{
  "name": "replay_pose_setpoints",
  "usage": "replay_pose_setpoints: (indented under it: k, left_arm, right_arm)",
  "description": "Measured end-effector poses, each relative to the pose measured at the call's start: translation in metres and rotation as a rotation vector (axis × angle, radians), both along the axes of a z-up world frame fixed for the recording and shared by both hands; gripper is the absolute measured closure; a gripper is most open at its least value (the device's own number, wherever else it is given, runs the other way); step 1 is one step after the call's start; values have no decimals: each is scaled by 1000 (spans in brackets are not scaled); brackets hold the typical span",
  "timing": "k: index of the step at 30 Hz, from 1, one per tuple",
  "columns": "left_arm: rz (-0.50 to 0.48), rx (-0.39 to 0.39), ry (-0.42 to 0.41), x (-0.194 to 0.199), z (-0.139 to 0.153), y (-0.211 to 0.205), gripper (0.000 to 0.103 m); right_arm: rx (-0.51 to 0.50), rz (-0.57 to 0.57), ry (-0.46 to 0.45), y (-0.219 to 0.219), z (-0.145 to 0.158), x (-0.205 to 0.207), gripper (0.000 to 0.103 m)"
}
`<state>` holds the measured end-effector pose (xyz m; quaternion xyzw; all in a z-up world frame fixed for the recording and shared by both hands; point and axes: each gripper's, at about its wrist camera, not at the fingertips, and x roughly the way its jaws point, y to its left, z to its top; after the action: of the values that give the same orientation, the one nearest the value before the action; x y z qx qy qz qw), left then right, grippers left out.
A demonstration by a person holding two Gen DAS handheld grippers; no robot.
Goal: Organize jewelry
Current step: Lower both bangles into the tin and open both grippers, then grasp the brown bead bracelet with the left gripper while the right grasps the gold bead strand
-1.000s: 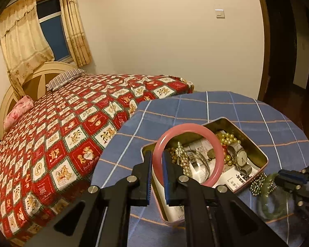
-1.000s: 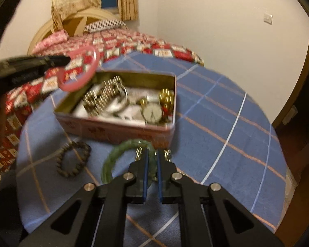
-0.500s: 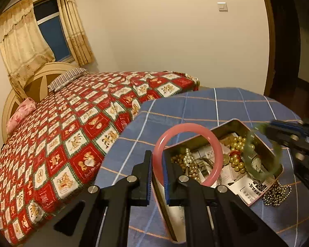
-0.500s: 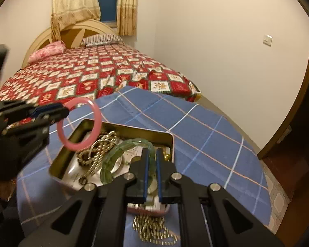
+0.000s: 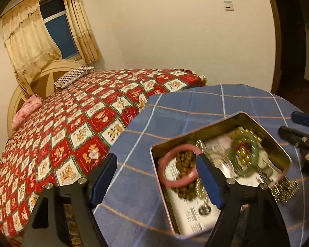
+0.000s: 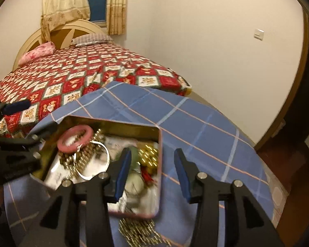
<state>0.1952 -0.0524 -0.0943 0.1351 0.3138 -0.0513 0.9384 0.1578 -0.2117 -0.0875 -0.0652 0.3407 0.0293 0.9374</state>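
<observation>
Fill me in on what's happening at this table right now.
A person with a handheld gripper in each hand is sorting jewelry into an open rectangular metal tin on the blue checked tablecloth. The left gripper has its jaws opening; the pink round bangle lies in the tin, free of the pads. The right gripper is opening too, and the green translucent bangle rests among gold beads in the tin. A beaded chain lies outside it.

Open metal tin on blue checked worktop. Pink bangle lies inside at one end; green bangle over gold beads. Bead chain outside, against the tin.
</observation>
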Motion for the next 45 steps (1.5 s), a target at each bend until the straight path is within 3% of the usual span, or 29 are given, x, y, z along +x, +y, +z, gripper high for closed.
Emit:
replay_pose_setpoints:
  k: [4,7,13,17,20,27,28,30,34,36,39,41,44,45]
  left_arm:
    - [6,-4,-13,-30,0,11,24]
    - [12,-17,-12,-54,-6,23,24]
    - [32,-34,26,-82,-23,29,24]
    - [17,-30,62,-86,-36,21,24]
    - [-3,-27,76,-89,-42,12,24]
    - [-38,6,132,-87,-63,-5,24]
    - [-38,5,144,-85,-67,-5,24]
    - [-38,2,164,-83,-72,-5,24]
    - [-48,-14,186,-81,-79,-6,25]
    - [-61,-24,191,-82,-78,-7,32]
    - [-116,-45,207,-86,-77,-13,76]
    - [-147,-36,211,-89,-77,-20,93]
    - [-160,-31,210,-92,-76,-23,95]
    - [-160,-38,212,-93,-75,-21,95]
  right_arm:
    - [18,-37,12,-17,-3,-27,55]
    - [25,-39,42,-23,-15,-46,48]
    - [37,-16,110,-14,-42,-53,46]
    - [32,8,153,-5,-53,-48,45]
    - [18,25,162,1,-55,-46,38]
    - [21,10,210,-2,-66,-40,39]
    - [23,12,223,-3,-69,-40,40]
    - [31,18,231,-3,-70,-40,60]
    - [33,43,224,2,-70,-44,78]
    - [26,49,220,5,-71,-46,87]
    - [19,57,215,9,-70,-50,89]
    - [20,59,208,9,-69,-51,90]
    - [27,57,188,10,-67,-55,91]
    - [33,55,182,9,-66,-57,96]
